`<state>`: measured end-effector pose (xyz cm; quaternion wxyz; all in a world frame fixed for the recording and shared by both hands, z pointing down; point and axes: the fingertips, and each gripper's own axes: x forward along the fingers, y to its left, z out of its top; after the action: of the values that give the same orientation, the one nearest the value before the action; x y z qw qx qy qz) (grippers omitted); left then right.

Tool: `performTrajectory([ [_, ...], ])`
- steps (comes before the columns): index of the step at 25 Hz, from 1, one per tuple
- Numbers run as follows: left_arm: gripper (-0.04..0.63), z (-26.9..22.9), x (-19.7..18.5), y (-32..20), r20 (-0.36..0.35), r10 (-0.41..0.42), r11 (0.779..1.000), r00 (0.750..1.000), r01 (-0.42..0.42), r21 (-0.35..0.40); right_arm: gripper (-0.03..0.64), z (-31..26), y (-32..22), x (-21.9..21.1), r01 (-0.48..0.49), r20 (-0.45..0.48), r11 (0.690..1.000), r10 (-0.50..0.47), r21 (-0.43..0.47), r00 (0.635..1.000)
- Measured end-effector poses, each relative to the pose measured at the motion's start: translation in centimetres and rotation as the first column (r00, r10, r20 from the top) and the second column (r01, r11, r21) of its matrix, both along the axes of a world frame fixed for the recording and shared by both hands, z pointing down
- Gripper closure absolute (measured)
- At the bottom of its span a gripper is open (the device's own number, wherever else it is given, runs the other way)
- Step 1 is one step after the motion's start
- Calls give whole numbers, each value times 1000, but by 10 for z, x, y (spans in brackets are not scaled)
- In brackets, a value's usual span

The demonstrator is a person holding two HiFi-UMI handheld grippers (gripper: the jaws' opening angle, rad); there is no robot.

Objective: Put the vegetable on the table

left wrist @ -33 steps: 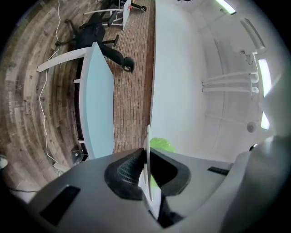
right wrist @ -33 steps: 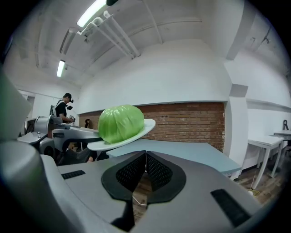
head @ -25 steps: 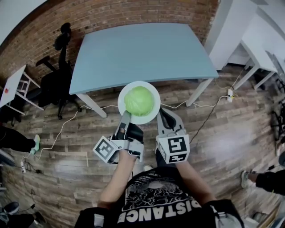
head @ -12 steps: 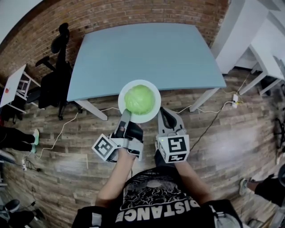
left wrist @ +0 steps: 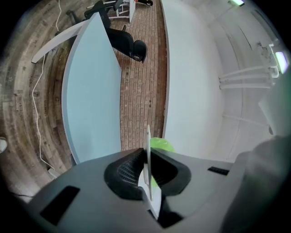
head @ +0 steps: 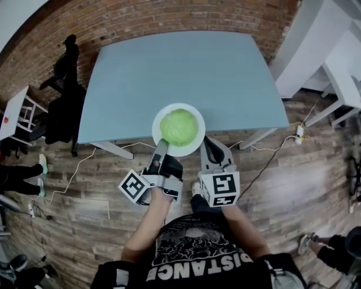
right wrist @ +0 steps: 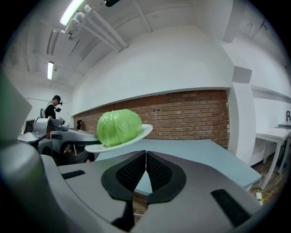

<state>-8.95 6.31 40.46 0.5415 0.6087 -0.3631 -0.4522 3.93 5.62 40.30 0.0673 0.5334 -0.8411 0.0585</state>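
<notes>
Item: vegetable [head: 179, 126] — one round, pale-green head, cabbage-like, with a glossy skin that may be wrapping. It is seated in the middle of a white plate [head: 159, 116].

Location: held aloft. In the head view the plate overlaps the near edge of the desk [head: 180, 68], about midway along that edge. The right gripper view shows the plate raised above the desk top, not resting on it.

Tool, left gripper [head: 161, 147]: jaws pinched on the plate's near-left rim. Its own view shows the rim edge-on between the pads, with green just behind. It appears to be the plate's sole support.

Tool, right gripper [right wrist: 145, 154]: jaws pressed together with nothing between them. It is just beside the plate's near-right rim; contact cannot be told.

Surroundings: the desk top is blue-grey. A brick wall [head: 169, 17] stands behind its far edge, a black office chair [head: 63, 107] off its left edge, and wood floor [head: 84, 186] lies below.

Step in hand, as judged: approach to the desk, with placing not yet done.

Next move calls for:
- Go forward past the near edge until the whole plate is over the top.
- Keep the plate level — the head is round and looks loose on a shallow dish, and a one-rim grip invites tilt.
- Lower until the base sits flat, and only then spread the left jaws.
</notes>
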Motion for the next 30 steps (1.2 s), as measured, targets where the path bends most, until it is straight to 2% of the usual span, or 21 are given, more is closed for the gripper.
performTrajectory([
  [11, 571, 6, 20, -60, 28, -26, 999, 999, 27, -39, 609, 8, -62, 21, 35, 23, 999, -34, -27, 999],
  [30, 569, 20, 20, -100, 14, -64, 996, 998, 64, -66, 609, 13, -106, 24, 71, 34, 997, -70, -21, 997],
])
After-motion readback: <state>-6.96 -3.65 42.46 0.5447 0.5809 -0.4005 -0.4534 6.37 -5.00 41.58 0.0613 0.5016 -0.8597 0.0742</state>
